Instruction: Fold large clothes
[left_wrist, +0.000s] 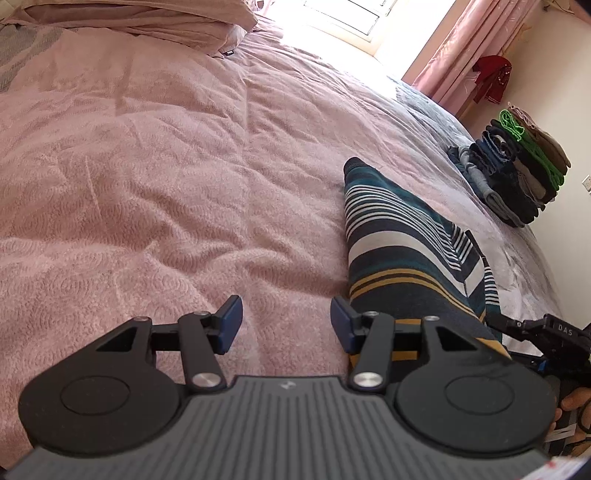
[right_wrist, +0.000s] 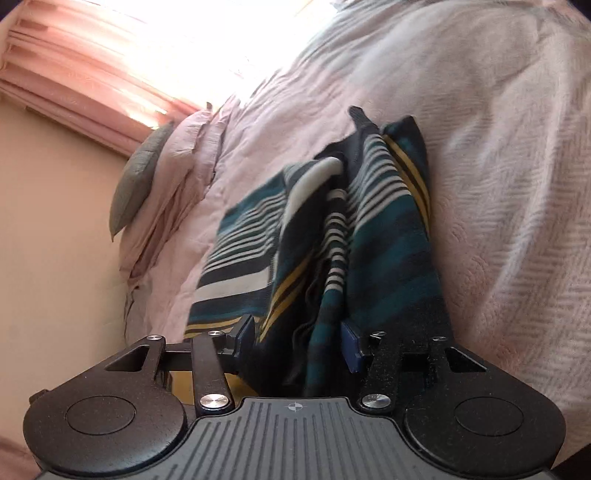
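Striped garment (right_wrist: 332, 229) bunched on pink bed (left_wrist: 147, 184), right gripper (right_wrist: 299, 343) clamped on its folds; left gripper (left_wrist: 286, 325) parted, empty, beside it — folded stack (left_wrist: 517, 173) at bed's edge

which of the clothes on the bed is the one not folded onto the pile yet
The striped garment, teal, white and yellow, lies loose and bunched on the pink bedspread. The other clothes sit in a folded pile near the bed's edge.

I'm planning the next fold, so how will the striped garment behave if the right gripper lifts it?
The striped garment will probably hang limp: it already bunches in soft vertical folds between the right gripper pads. It looks like thick knit, so likely fairly heavy, dragging across the pink bedspread rather than sliding. Loose layers may spill out.
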